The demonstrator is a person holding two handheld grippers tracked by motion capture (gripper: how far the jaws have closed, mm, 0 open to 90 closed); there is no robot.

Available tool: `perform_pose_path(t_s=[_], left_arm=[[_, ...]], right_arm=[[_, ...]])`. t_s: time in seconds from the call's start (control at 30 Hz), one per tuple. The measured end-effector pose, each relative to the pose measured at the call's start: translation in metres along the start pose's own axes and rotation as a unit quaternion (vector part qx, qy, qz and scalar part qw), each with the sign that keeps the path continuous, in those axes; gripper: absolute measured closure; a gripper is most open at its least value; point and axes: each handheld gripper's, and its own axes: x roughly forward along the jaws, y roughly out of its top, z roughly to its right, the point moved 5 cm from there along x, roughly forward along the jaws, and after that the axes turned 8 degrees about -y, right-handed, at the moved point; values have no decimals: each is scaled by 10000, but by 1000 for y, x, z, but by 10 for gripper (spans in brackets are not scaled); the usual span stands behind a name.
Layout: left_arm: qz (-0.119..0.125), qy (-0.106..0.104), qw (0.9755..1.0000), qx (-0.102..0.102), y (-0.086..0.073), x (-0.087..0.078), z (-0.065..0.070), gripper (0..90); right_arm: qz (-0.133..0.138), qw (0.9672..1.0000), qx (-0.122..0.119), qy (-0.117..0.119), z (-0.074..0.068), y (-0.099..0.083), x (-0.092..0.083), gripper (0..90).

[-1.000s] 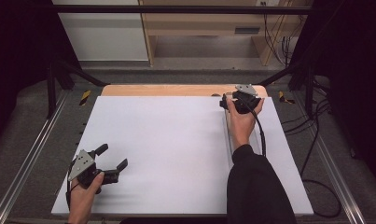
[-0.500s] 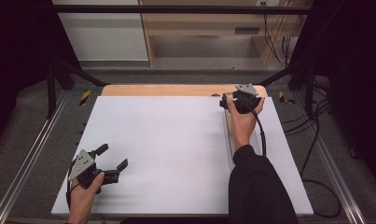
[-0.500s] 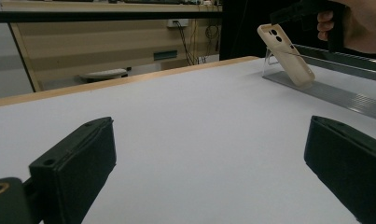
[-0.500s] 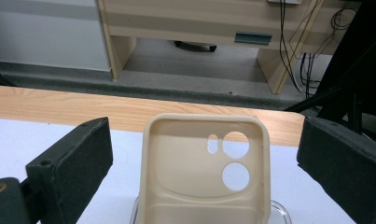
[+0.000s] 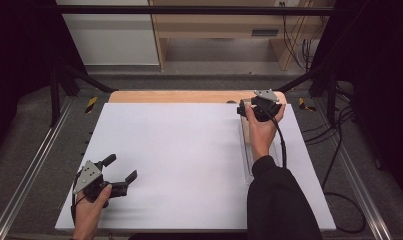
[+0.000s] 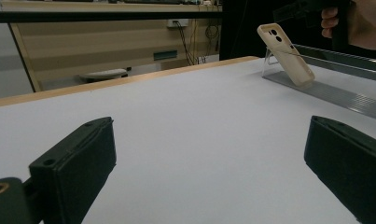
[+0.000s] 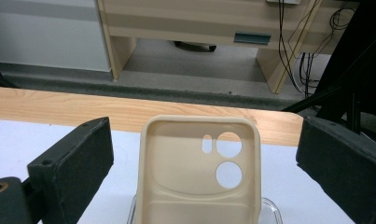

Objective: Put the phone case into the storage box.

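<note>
Right gripper view: the right gripper [image 7: 204, 163] is seen with its jaws spread wide on either side of a beige phone case [image 7: 199, 172], which stands between them untouched, leaning on a clear stand [image 7: 272, 210] at the bottom of the frame, its camera cut-outs facing the lens. High view: the same gripper [image 5: 256, 107] is held at the upper right of the frame, at the far end of a long clear rail [image 5: 247, 165] laid along the white table top [image 5: 179, 150], while the left gripper [image 5: 116, 175] is rested at the lower left, jaws likewise parted and nothing between them. Left gripper view: the case [image 6: 286, 53] is shown tilted back at the upper right, well apart from the open jaws in the foreground. Nothing is found to have shifted over the last second; both grippers and the case are placed as they were. The pause is judged to mean that the right gripper has been lined up and the closing pinch on the case is not yet made.
</note>
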Motion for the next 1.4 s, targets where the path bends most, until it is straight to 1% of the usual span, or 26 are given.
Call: perform_pose_path(t_s=[0.2, 0.37, 0.43, 0.7, 0.87, 0.93, 1.13, 1.4], left_arm=[[-2, -5, 10000, 2, 0, 0, 0, 17], [-6, -5, 10000, 12, 0, 0, 0, 17], [-6, -5, 10000, 10, 0, 0, 0, 17], [-6, -7, 10000, 11, 0, 0, 0, 17], [-8, -6, 10000, 15, 0, 0, 1, 17], [-10, -15, 10000, 23, 0, 0, 1, 17], [-4, -7, 10000, 7, 0, 0, 1, 17], [4, -16, 10000, 18, 0, 0, 2, 17]], right_arm=[[-36, 10000, -2, 62, -1, 1, -3, 56], [-115, 9995, 201, 216, -3, 2, -6, 55], [-88, 9993, 258, 251, -4, 2, -8, 56], [-97, 9989, 296, 354, -5, 2, -11, 56], [-58, 9987, 307, 401, -4, 5, -14, 59], [-2, 9989, 286, 368, -3, 6, -16, 60], [96, 9987, 267, 415, -1, 10, -23, 60], [170, 9971, 365, 642, 5, 16, -37, 59]])
